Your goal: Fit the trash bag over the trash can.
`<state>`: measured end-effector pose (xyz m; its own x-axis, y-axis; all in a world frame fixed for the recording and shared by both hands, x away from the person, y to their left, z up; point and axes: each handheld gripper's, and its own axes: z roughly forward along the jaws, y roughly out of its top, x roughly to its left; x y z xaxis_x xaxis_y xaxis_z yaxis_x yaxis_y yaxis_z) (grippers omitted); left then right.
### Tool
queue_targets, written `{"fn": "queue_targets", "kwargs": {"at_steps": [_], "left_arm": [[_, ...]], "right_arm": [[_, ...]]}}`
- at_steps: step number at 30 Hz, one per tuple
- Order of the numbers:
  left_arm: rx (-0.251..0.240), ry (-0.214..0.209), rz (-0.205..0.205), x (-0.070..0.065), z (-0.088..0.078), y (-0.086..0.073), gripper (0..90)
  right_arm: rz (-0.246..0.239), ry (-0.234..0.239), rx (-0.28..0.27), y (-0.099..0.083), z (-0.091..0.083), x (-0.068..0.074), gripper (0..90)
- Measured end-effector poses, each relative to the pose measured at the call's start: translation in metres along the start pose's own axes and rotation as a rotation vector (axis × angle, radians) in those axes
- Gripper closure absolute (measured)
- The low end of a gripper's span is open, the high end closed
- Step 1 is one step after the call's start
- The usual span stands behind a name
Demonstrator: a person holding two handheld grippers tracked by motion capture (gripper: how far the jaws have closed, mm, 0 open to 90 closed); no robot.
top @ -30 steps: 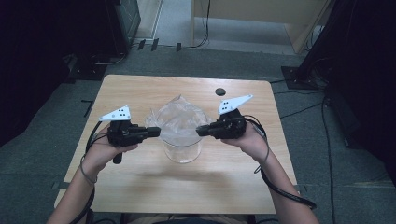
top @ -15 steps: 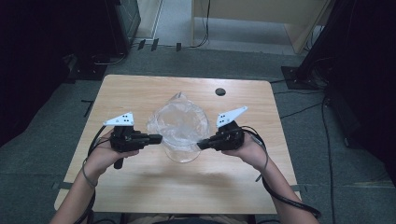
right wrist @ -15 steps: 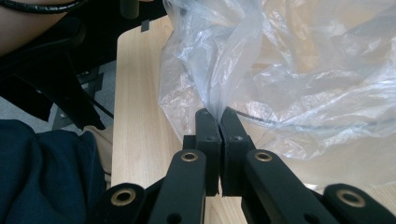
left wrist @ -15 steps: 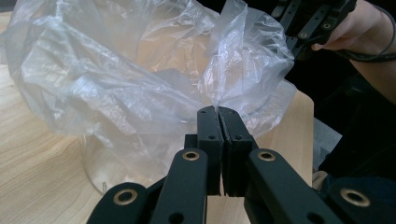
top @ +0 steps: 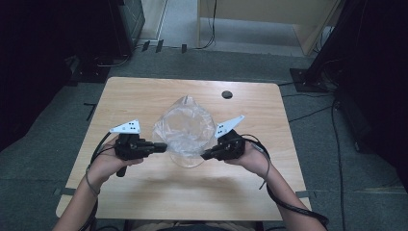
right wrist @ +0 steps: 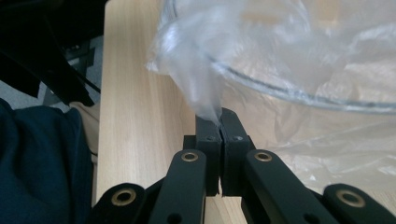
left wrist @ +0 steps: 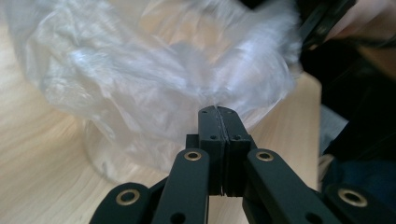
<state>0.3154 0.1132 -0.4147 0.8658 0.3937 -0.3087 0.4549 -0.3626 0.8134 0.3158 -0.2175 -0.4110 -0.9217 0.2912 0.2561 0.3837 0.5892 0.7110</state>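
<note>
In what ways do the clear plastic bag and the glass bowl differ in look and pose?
The thin clear plastic bag is crinkled and cloudy; the round glass bowl has a smooth, firm rim. The bag drapes over the bowl, pinched by the left gripper and the right gripper; the bowl stands on the wooden table. Both are see-through.

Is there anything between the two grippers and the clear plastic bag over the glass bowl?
Nothing visible. The left gripper and right gripper are each shut on an edge of the plastic bag, draped over the glass bowl.
</note>
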Motion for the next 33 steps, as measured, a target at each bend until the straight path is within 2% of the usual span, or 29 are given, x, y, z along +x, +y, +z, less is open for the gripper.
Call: {"fn": "queue_targets", "kwargs": {"at_steps": [3,6,10,11,14,17,18,22,25,29,32,33], "left_arm": [[0.0,0.004,-0.014,0.003,0.004,-0.002,88.5],[-0.006,0.018,-0.008,0.005,0.006,-0.004,87.4],[0.016,0.031,-0.025,0.009,0.011,-0.009,85.8],[0.025,0.039,-0.016,0.009,0.013,-0.009,85.6],[0.049,0.061,-0.015,0.011,0.017,-0.012,83.8],[0.04,0.06,-0.044,0.014,0.016,-0.014,79.2],[0.034,0.057,-0.043,0.014,0.014,-0.013,78.4],[-0.014,0.031,-0.071,0.012,0.003,-0.008,68.2],[-0.039,0.038,-0.059,0.01,-0.005,-0.005,63.2],[-0.068,0.03,-0.057,0.01,-0.014,-0.003,56.1],[-0.086,0.045,-0.057,0.01,-0.019,-0.001,56.0],[-0.086,0.045,-0.057,0.01,-0.019,-0.001,55.9]], "right_arm": [[0.005,-0.012,0.014,-0.003,0.005,-0.003,88.9],[0.014,-0.017,0.011,-0.006,0.007,-0.007,88.7],[0.027,-0.016,0.009,-0.01,0.009,-0.013,88.7],[0.028,-0.014,0.01,-0.011,0.01,-0.014,88.7],[0.024,-0.042,0.053,-0.014,0.017,-0.015,88.0],[0.023,-0.042,0.063,-0.017,0.019,-0.017,83.7],[0.023,-0.039,0.063,-0.016,0.018,-0.018,80.5],[0.01,0.007,0.012,-0.013,0.002,-0.016,65.7],[0.0,0.02,-0.021,-0.01,-0.013,-0.013,58.9],[-0.02,0.0,-0.072,-0.005,-0.031,-0.012,55.9],[-0.013,-0.021,-0.127,-0.003,-0.042,-0.013,57.5],[-0.013,-0.021,-0.127,-0.003,-0.042,-0.013,57.5]]}}
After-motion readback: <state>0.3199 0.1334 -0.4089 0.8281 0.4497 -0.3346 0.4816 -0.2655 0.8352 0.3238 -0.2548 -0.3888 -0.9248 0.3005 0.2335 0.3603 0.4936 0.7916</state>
